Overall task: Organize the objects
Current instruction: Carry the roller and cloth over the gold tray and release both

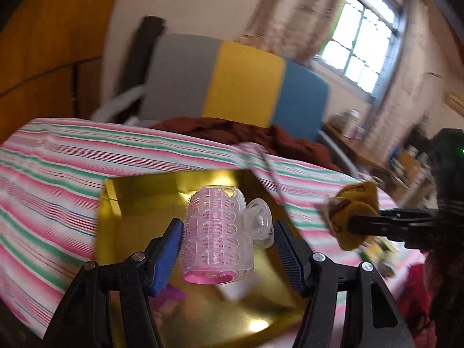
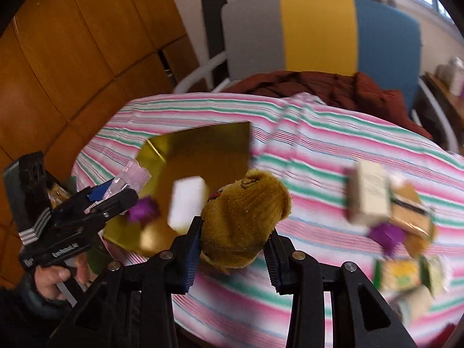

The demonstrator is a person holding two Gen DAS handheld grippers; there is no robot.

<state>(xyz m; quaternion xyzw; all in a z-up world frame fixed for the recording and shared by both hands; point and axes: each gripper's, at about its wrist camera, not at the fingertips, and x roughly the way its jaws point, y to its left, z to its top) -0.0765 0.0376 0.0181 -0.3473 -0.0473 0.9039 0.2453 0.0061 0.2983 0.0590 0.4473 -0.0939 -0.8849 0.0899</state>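
My left gripper is shut on a clear and pink hair roller and holds it above the gold tray on the striped table. My right gripper is shut on a mustard knitted sock and holds it above the table, just right of the tray. In the left wrist view the sock and the right gripper's fingers show at the right. In the right wrist view the left gripper with the roller shows at the tray's left edge. A white block and a purple item lie in the tray.
The table has a pink, green and white striped cloth. A pile of small boxes and packets lies at the right of the table. A chair with a grey, yellow and blue back holds a dark red cloth behind the table.
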